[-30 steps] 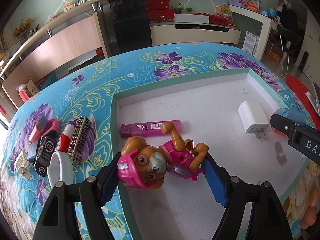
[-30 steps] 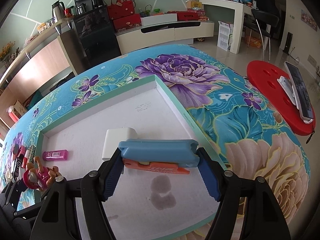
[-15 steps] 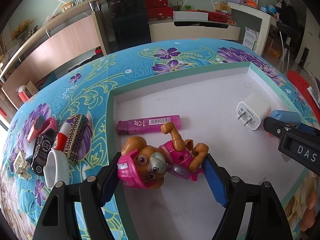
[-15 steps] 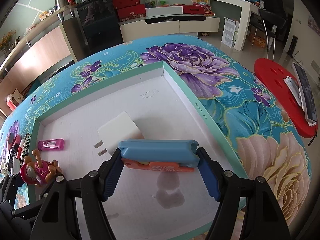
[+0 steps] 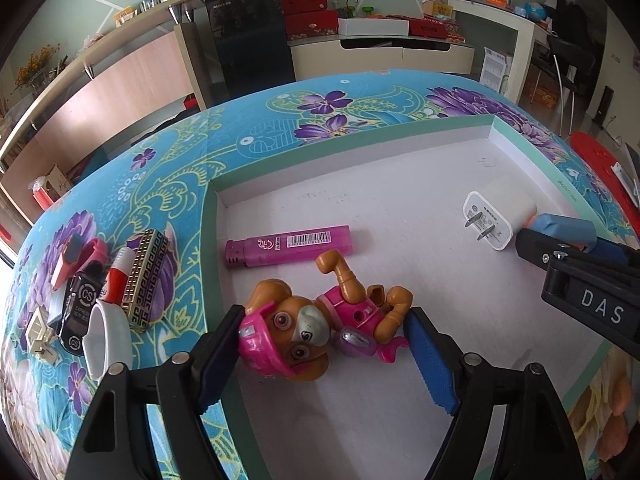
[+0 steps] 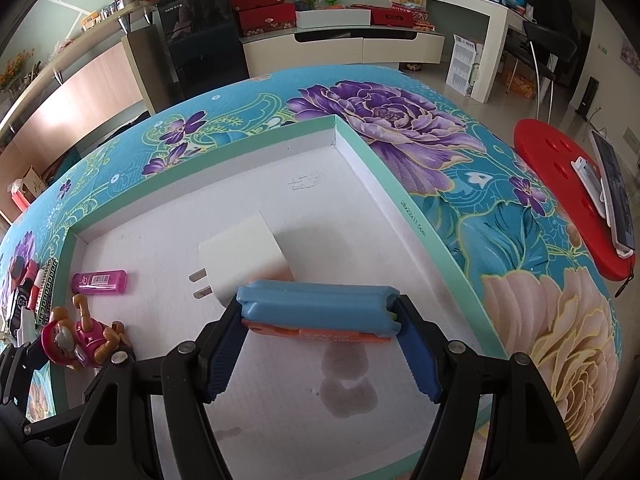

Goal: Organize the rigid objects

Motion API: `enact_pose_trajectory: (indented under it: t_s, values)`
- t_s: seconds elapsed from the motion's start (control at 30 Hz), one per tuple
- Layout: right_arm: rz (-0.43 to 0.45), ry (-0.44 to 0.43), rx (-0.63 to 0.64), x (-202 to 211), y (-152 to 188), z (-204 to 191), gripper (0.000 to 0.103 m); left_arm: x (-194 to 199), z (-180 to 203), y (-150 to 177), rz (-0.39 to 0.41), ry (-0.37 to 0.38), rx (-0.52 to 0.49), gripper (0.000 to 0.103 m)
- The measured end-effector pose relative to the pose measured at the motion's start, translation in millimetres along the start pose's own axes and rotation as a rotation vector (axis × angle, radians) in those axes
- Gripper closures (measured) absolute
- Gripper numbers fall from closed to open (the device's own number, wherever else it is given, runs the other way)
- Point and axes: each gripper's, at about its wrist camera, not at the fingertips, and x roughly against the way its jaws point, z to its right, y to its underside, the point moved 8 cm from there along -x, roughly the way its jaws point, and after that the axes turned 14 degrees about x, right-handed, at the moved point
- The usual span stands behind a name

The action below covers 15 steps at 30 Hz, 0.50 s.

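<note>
My left gripper (image 5: 320, 354) is shut on a pink and brown toy dog (image 5: 308, 330), held over the left part of the white tray (image 5: 348, 148); the dog also shows in the right wrist view (image 6: 78, 340). My right gripper (image 6: 320, 344) is shut on a blue and orange case (image 6: 318, 310) over the tray's right half, touching the white plug charger (image 6: 244, 254). The charger (image 5: 498, 214) and a pink lighter (image 5: 290, 245) lie on the tray floor. The right gripper (image 5: 576, 264) shows at the right edge of the left wrist view.
Left of the tray on the flowered cloth lie a patterned gold bar (image 5: 144, 276), a red and white tube (image 5: 116, 276), a black item (image 5: 78, 312), a white ring (image 5: 106, 344) and other small things. A red stool (image 6: 568, 196) with a phone stands at the right.
The right gripper with the case has moved forward against the charger, which turned so its prongs point left. The left gripper with the dog has stayed almost in place.
</note>
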Motion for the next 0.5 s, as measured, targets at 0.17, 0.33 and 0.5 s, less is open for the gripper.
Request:
enact_pose_trajectory:
  t_s: [0.17,0.33,0.5]
  values:
    - [-0.008,0.008,0.008,-2,0,-1,0.030,1,0,0,-0.011,0.014,0.011,0.020]
    - [0.001,0.011,0.008,1,-1,-1,0.029,6,-3,-2,-0.013,0.027,0.029,0.020]
    - [0.006,0.006,0.010,3,-2,-3,0.029,15,-6,-7,0.009,0.042,0.040,0.010]
